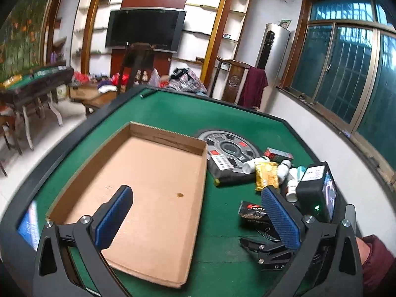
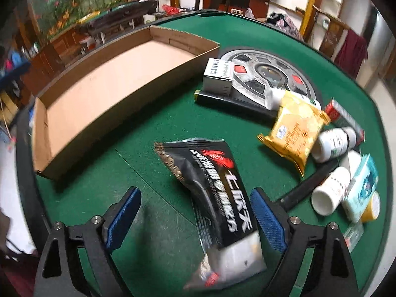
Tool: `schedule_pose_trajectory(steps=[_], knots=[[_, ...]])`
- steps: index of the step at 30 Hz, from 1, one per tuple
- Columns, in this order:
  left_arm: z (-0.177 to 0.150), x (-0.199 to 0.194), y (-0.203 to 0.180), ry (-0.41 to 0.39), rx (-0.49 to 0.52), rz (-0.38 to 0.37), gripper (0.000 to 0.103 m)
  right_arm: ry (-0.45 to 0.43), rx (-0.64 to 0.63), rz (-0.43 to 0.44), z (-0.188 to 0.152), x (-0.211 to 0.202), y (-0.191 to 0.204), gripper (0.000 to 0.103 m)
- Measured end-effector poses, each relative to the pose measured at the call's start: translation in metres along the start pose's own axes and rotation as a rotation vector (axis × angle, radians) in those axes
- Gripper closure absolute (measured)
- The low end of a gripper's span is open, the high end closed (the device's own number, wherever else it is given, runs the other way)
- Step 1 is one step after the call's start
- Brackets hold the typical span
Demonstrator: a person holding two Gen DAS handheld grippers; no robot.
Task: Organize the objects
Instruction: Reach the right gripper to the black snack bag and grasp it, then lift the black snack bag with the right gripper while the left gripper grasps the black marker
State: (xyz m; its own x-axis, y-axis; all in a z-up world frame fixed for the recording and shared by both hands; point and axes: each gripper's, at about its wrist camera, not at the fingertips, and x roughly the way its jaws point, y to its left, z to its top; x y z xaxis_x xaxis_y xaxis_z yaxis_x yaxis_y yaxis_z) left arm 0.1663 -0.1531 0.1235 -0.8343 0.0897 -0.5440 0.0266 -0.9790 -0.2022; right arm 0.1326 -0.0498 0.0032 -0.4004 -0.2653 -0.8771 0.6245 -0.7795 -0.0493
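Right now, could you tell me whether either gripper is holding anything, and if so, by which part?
Nothing is held. The right gripper stands open around the black snack packet, pads not pressing it; the left gripper is open over the cardboard tray.

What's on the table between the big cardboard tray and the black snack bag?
Nothing: only bare green felt lies between the shallow cardboard tray and the black snack packet, seen in the right wrist view.

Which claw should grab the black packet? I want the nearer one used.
Right. The right claw is open with the black packet between its fingers, not yet pinched. The left claw hovers open over the box, and the packet lies off to its side.
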Motion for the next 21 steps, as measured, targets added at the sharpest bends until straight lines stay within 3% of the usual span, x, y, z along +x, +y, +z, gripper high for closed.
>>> schedule_pose_trajectory(steps=[5,11,12,13,15,21], knots=[[0.006,-0.018,0.004,-0.022,0.015,0.044,0.000,0.007,-0.064,0.007,0.001,0.006,0.014,0.010],[0.015,-0.031,0.006,-0.040,0.024,0.083,0.000,0.020,-0.035,0.052,0.008,0.013,0.012,0.012],[0.015,-0.032,0.006,-0.045,0.025,0.085,0.000,0.015,-0.025,0.061,0.009,0.012,0.012,0.020],[0.015,-0.032,0.005,-0.047,0.026,0.085,0.000,0.006,-0.014,0.071,0.010,0.010,0.012,0.038],[0.013,-0.028,0.003,-0.037,0.024,0.083,0.000,0.004,-0.010,0.072,0.011,0.006,0.013,0.060],[0.005,-0.013,-0.004,0.005,0.037,0.065,0.000,-0.025,0.031,0.087,-0.003,-0.004,0.015,0.061]])
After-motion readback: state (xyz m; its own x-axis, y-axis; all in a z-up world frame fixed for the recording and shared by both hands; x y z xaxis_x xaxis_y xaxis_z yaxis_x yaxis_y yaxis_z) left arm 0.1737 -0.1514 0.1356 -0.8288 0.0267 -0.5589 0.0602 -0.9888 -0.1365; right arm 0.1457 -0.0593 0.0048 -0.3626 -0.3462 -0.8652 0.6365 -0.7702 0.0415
